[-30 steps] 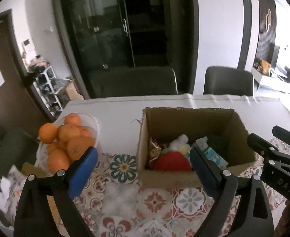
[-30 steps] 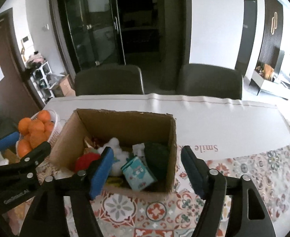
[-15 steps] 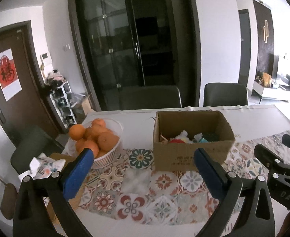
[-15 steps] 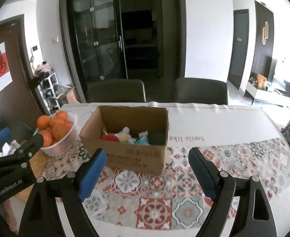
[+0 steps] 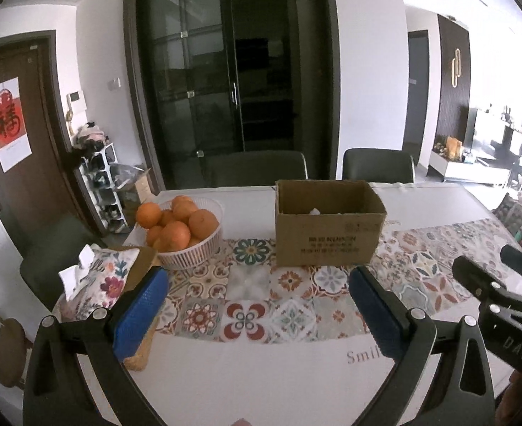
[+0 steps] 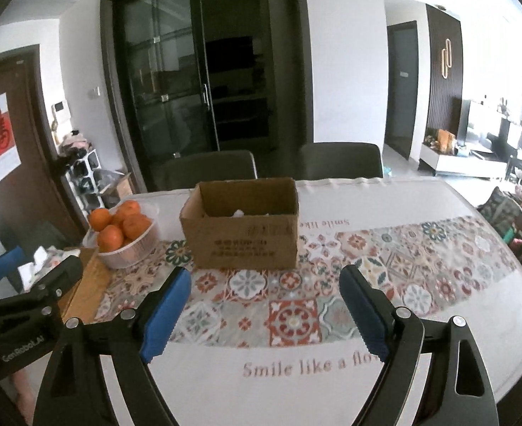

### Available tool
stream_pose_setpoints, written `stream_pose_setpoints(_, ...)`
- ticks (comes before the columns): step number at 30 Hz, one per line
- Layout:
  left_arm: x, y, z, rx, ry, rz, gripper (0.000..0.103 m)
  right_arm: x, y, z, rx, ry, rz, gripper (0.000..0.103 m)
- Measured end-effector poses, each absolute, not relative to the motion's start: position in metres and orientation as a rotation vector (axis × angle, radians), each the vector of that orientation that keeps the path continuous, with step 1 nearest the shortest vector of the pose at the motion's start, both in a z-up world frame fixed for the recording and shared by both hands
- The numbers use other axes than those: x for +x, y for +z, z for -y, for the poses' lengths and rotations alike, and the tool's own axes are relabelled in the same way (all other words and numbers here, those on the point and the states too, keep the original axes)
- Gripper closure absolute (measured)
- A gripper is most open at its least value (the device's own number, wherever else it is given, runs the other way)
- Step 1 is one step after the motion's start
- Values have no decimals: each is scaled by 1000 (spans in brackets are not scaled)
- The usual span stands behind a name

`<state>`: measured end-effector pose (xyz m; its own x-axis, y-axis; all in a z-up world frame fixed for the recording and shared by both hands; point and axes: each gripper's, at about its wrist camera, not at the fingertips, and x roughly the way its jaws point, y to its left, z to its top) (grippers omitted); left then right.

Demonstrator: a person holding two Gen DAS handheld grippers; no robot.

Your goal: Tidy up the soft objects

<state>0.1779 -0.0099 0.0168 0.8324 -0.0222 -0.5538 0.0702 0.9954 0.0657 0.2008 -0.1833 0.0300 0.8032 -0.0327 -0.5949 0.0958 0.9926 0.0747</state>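
Observation:
A brown cardboard box (image 5: 326,238) (image 6: 243,238) stands on the patterned runner in the middle of the table. Its front wall hides most of the soft things inside; only a white bit (image 5: 314,210) (image 6: 238,213) shows over the rim. My left gripper (image 5: 257,284) hangs open over the near part of the table, well short of the box, with nothing between its blue pads. My right gripper (image 6: 264,277) is open and empty too, at a similar distance from the box. Each gripper shows at the edge of the other's view.
A white basket of oranges (image 5: 186,227) (image 6: 126,234) sits left of the box. A floral tissue pouch (image 5: 97,277) lies on a wooden board at the table's left edge. Two dark chairs (image 5: 378,167) stand behind the table. The white cloth with lettering (image 6: 296,365) covers the near side.
Both grippers have drawn back and up from the box, which was close under them and is now farther off. Its contents have dropped behind the front wall. Both jaws stand slightly wider.

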Motion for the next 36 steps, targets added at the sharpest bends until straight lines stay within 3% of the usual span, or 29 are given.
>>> stream_pose_setpoints(13,106,28,3,79,-101,-555,0,115,45,167,114,-70,-608,17)
stream_pose_setpoints(36,36,34,-5,87,-105,-525,0,37,54,150,97,-15,-561,17)
